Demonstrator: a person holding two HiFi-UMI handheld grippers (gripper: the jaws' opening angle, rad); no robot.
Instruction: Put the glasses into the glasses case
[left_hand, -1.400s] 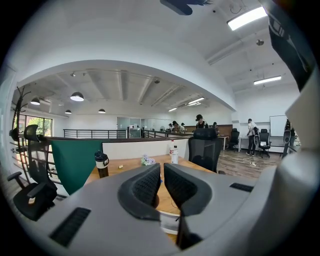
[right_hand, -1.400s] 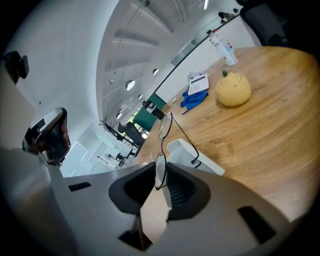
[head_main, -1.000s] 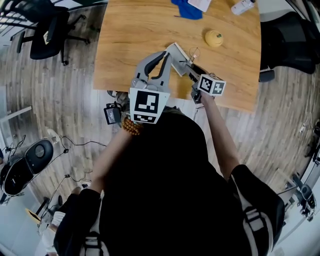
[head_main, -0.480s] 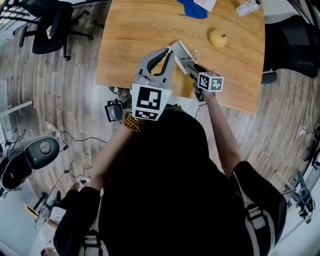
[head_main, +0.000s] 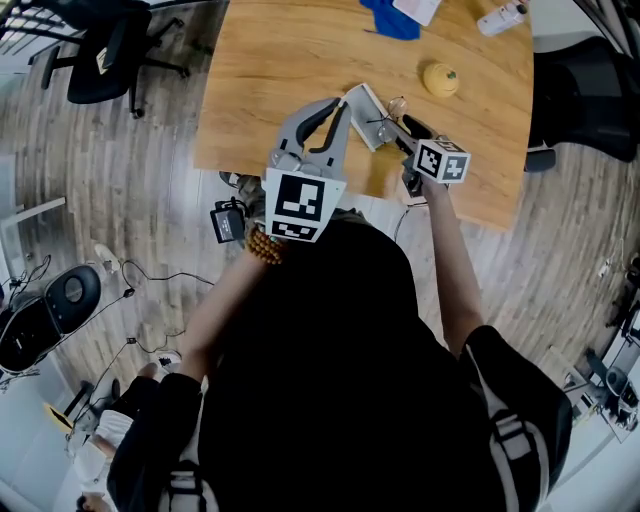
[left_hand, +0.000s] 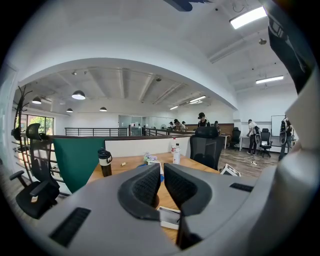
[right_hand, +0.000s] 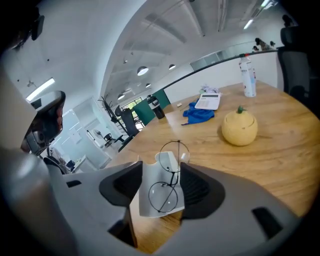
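A white glasses case (head_main: 362, 102) is held tilted above the wooden table (head_main: 270, 90), with my left gripper (head_main: 343, 100) shut on its near edge. In the left gripper view the pads (left_hand: 147, 185) stand a thin gap apart, with the case (left_hand: 170, 217) just below them. The thin black round-lens glasses (right_hand: 162, 196) lie on the case (right_hand: 147, 185), between the jaws of my right gripper (right_hand: 161, 167). Those jaws have just been opening and their pads do not press the frame. In the head view the glasses (head_main: 392, 112) sit just beyond the right gripper (head_main: 400, 125).
A yellow round fruit-shaped object (head_main: 441, 78) sits to the right of the case. Beyond it are a blue cloth (head_main: 392, 18), a notebook and a white bottle (head_main: 497, 16). A dark flask (left_hand: 105, 163) stands far left. A black office chair (head_main: 100, 60) stands off the table's left side.
My right gripper has drawn back to the right, away from the case, and the glasses stay at the case. The left gripper and the case have not moved.
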